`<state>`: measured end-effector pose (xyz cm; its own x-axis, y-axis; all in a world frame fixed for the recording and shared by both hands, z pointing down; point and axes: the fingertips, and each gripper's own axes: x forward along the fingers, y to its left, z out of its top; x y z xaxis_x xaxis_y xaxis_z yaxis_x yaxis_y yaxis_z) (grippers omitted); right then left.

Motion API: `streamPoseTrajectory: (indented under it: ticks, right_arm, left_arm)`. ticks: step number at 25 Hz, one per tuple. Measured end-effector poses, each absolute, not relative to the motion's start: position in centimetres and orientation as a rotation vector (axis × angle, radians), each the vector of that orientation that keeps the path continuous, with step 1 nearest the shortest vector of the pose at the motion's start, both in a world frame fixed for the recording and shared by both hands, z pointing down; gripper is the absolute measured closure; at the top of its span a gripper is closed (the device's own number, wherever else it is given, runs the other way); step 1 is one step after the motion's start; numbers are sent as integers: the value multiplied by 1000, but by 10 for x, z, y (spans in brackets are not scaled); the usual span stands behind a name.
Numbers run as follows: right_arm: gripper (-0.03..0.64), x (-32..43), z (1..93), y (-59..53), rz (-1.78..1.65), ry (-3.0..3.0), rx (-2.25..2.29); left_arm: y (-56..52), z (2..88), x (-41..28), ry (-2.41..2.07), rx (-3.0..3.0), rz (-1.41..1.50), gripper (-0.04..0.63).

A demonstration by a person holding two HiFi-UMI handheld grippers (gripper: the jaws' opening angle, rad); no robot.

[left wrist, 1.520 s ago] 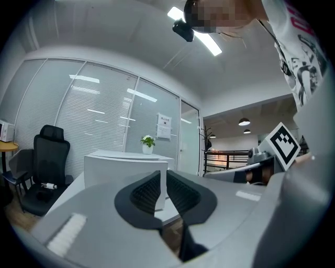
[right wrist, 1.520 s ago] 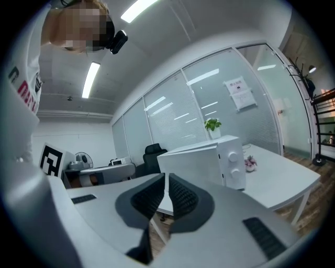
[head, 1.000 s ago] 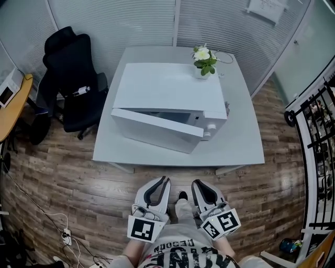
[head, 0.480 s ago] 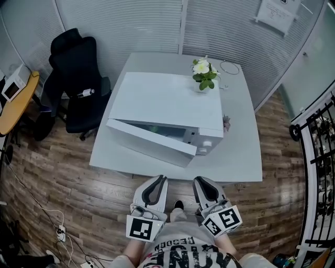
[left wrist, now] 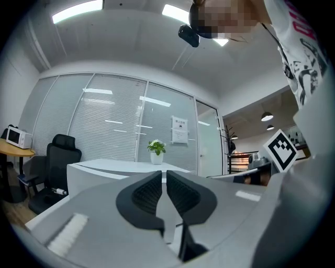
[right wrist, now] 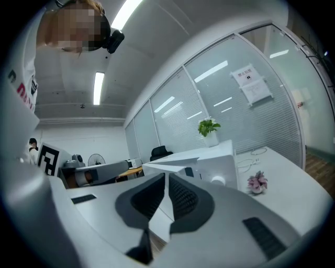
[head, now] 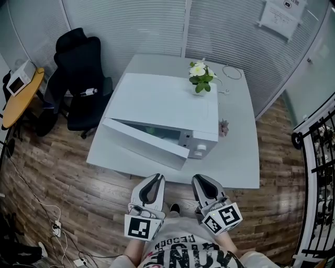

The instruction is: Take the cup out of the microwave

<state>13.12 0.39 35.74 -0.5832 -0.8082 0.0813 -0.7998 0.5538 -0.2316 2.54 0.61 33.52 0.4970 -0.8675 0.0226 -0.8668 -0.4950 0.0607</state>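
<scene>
I'd closed in: microwave (head: pixel 162 104) sat nearer than a second earlier, door (head: pixel 144 144) ajar. Left gripper (head: pixel 156 178) and right gripper (head: pixel 198 179) were both shut and empty. Cup not visible, presumably inside; reach not started.

Nothing reads clean anywhere. The paper notice (head: pixel 279 14) on the glass wall has printed lines, too small to read. The shirt (head: pixel 180 251) carries big block letters, upside down and cut off, not legible for sure. The marker cubes (head: pixel 143 228) show black-and-white square codes only, no letters or numbers.
</scene>
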Motion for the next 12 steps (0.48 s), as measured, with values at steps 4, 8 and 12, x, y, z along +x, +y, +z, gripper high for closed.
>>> streamPoseTrajectory:
  ticks: [4,8,12]
  right_arm:
    - [586,133,359,-2,-373,2747,-1415]
    - [586,132,362,-7,-368,2748,-1420]
    - [586,131,361,-16,-366,2743,-1443]
  left_arm:
    - [5,337,27,-1553,2647,-11,571]
    - [-1,340,22,-1580,2665,-14,571]
    - [-10,339,18,-1564,2663,-8,571]
